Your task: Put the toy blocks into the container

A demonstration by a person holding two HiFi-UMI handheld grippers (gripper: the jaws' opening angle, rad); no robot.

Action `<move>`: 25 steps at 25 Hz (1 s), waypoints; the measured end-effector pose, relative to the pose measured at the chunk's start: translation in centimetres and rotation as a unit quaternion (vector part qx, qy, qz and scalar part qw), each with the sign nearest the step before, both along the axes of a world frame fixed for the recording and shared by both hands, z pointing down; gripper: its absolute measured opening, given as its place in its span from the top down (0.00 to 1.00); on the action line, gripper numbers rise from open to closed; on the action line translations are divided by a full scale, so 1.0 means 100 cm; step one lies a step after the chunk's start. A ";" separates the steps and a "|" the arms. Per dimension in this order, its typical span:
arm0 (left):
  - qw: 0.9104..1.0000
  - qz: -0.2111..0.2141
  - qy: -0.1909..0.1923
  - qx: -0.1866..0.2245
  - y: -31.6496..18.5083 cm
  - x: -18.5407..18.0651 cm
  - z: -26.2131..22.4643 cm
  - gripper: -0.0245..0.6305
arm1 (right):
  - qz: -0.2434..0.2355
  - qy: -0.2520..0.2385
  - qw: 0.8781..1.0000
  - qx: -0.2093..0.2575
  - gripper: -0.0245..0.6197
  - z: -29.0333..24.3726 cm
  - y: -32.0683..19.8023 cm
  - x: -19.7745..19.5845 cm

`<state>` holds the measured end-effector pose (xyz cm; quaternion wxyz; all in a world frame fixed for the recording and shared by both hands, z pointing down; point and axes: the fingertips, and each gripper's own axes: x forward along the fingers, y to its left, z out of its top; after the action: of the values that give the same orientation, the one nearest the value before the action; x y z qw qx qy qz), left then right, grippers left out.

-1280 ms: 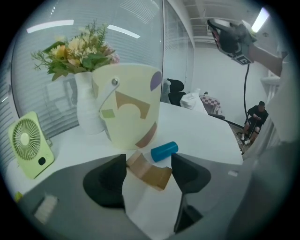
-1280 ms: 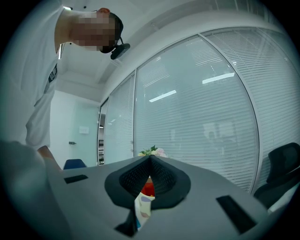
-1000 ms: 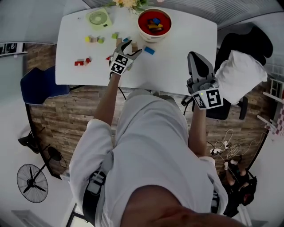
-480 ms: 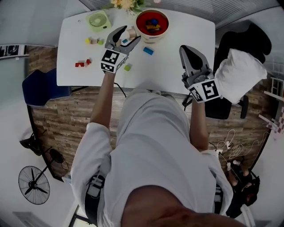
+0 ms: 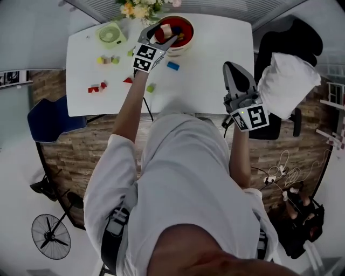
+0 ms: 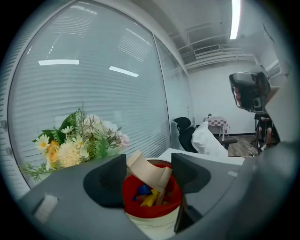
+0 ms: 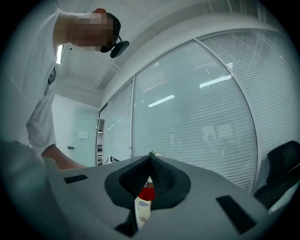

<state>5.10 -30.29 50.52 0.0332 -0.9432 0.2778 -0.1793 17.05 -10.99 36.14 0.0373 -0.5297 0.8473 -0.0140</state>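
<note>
My left gripper (image 5: pixel 159 33) is shut on a beige wooden block (image 5: pixel 165 29) and holds it just over the red bowl (image 5: pixel 186 44) at the back of the white table (image 5: pixel 210 59). In the left gripper view the beige block (image 6: pixel 147 171) sits tilted between the jaws above the bowl (image 6: pixel 152 206), which has several coloured blocks inside. My right gripper (image 5: pixel 235 70) is shut and empty, hovering at the table's right front edge. In the right gripper view the right gripper (image 7: pixel 150 161) has its jaws pressed together, the bowl showing beyond them.
Loose blocks lie on the table: a blue one (image 5: pixel 173 66), a red one (image 5: pixel 128 81), a green one (image 5: pixel 151 88), and small groups at the left (image 5: pixel 97 87). A green fan (image 5: pixel 111 35) and flowers (image 5: pixel 141 8) stand at the back. A chair with a white pillow (image 5: pixel 288 81) is at the right.
My left gripper has lifted the beige block off the table and carried it back and to the right, over the red bowl. The right gripper has stayed shut near the front edge.
</note>
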 end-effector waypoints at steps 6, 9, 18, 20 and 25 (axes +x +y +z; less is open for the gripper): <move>1.000 -0.008 -0.007 -0.003 -0.011 0.013 0.011 0.42 | 0.031 0.000 1.000 -0.005 0.96 0.003 0.008 0.023; 1.000 -0.009 0.005 0.005 -0.008 0.013 0.004 0.37 | 0.032 -0.002 0.999 -0.006 0.96 0.005 0.007 0.024; 0.999 -0.003 0.018 0.037 0.027 -0.007 -0.032 0.59 | -0.013 -0.005 1.000 -0.003 0.96 0.007 -0.005 0.004; 0.998 -0.006 0.020 0.051 0.039 -0.016 -0.043 0.81 | -0.027 -0.006 1.000 -0.004 0.96 0.009 -0.008 -0.003; 0.997 -0.012 0.021 0.070 0.073 -0.046 -0.065 0.96 | -0.067 0.022 0.997 -0.017 0.96 0.030 -0.023 -0.029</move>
<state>0.55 -23.02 44.01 0.0910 -0.9389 0.3011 -0.1395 14.12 -13.29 39.11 0.0088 -0.4721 0.8813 -0.0196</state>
